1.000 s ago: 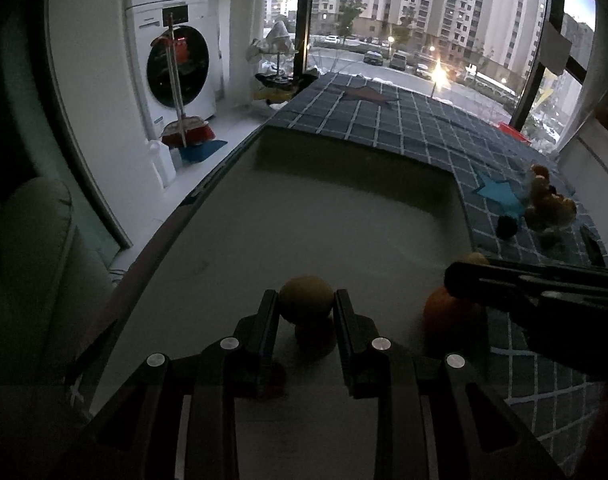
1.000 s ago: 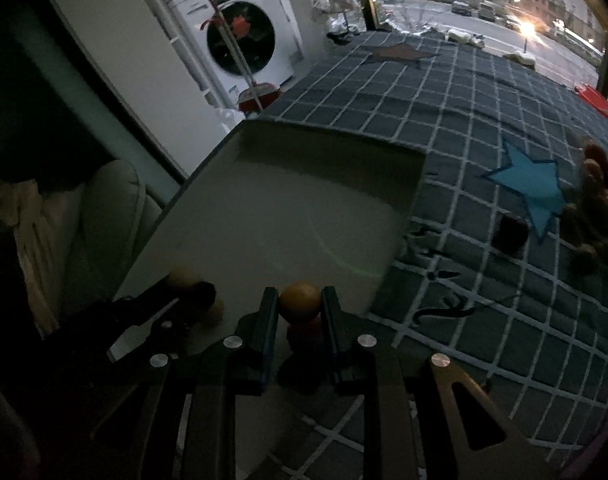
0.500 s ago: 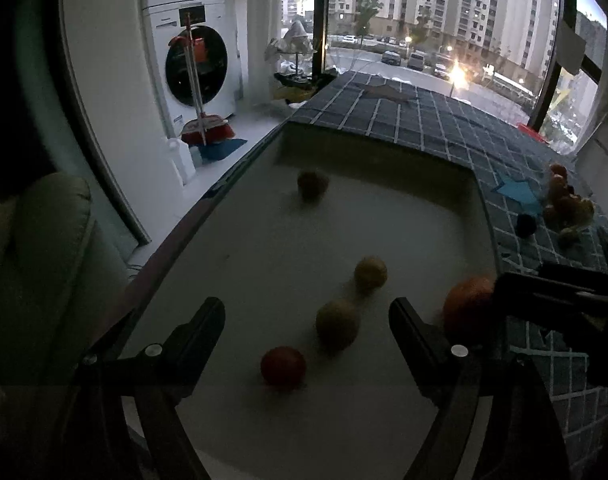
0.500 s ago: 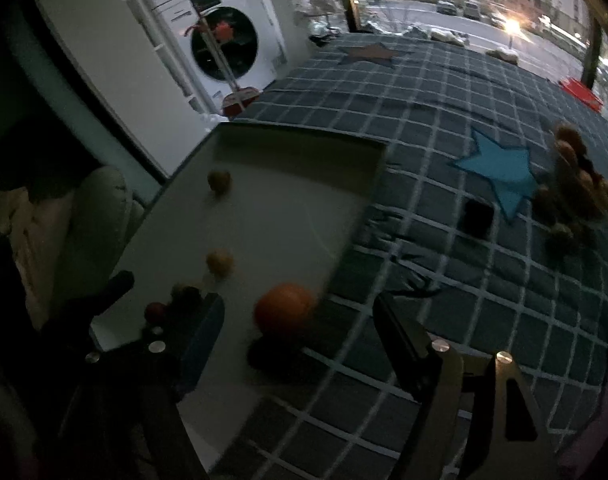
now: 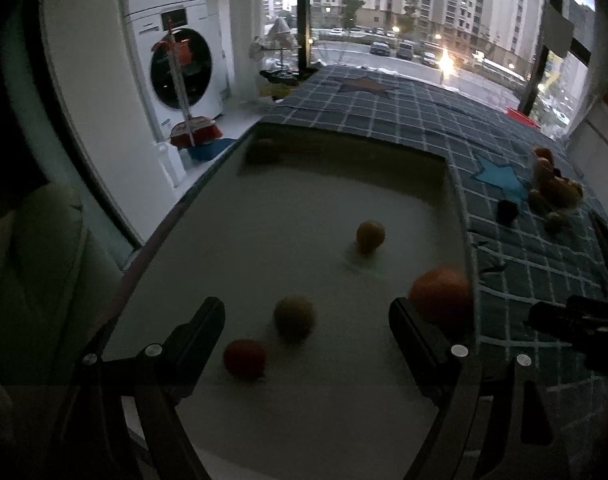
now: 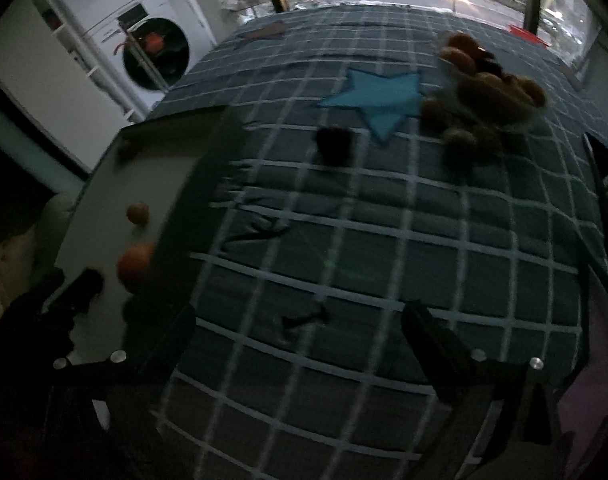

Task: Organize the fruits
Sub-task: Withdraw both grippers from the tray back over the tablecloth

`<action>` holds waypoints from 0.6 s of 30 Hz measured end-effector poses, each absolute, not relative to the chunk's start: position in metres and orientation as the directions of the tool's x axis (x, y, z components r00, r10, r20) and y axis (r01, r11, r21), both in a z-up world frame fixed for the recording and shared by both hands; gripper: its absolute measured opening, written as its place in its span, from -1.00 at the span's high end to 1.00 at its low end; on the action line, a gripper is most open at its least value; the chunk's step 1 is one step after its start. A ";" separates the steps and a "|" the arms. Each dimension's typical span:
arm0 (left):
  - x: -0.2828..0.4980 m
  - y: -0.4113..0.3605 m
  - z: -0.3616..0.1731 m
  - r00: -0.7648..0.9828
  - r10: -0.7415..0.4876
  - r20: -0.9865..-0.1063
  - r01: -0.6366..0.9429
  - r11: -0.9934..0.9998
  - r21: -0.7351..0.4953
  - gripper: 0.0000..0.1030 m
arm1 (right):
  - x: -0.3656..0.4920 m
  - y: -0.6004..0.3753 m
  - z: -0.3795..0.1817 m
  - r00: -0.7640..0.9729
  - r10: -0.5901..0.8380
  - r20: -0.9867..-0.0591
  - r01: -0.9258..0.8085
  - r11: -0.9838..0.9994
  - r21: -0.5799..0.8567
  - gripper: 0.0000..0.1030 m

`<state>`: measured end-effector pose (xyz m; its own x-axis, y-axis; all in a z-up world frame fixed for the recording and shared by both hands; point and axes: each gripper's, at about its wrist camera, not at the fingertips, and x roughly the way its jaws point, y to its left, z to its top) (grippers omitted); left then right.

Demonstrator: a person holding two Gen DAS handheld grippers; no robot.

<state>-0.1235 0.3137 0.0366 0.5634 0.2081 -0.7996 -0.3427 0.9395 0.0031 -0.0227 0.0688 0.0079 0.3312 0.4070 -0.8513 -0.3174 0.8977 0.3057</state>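
Looking down w/ both tools, we see the right gripper (image 6: 300, 344) over the checked blanket (image 6: 343, 240), its jaws opening wide w/ nothing between them, just cloth. The left gripper (image 5: 307, 332) hangs over the pale tray (image 5: 264, 208), fingers spread wide & gripping nothing; a greenish fruit (image 5: 295, 317) and a red fruit (image 5: 244, 358) lie in the gap between its fingers but we see no pad pressing on them. In the tray we count 4 fruits close by: those 2, a yellow fruit (image 5: 370, 236) farther in, & an orange (image 5: 441, 295) right at the tray's edge next to the blanket. A 5th small dark lump sits near the far wall, too dim to name. What the next move turns on, we think: the fruit pile (image 6: 483, 88) still waiting lies on the blanket, far ahead & to the right of the right gripper's fingers, past the blue star (image 6: 377, 100). A small dark fruit (image 6: 335, 144) sits alone, closer, nearly straight ahead. The right hand is plainly nearer to both; from the left view the pile is well off to the right, across the tray's edge. The fruits look round, so no long side to line up w/. So we'd guess the right hand reaches ahead for the next 1.
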 end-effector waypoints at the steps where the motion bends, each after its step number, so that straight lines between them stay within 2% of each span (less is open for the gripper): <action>1: -0.122 0.309 0.038 0.564 0.200 -0.802 -0.331 0.944 0.002 -0.66 | -0.023 0.064 0.005 0.333 0.400 -0.854 -0.315 0.901 0.299 -1.00; 18: -0.103 0.200 0.048 0.590 0.097 -0.801 -0.083 0.995 0.060 -0.66 | -0.029 -0.047 -0.013 0.478 0.171 -0.862 -0.125 0.984 0.126 -0.99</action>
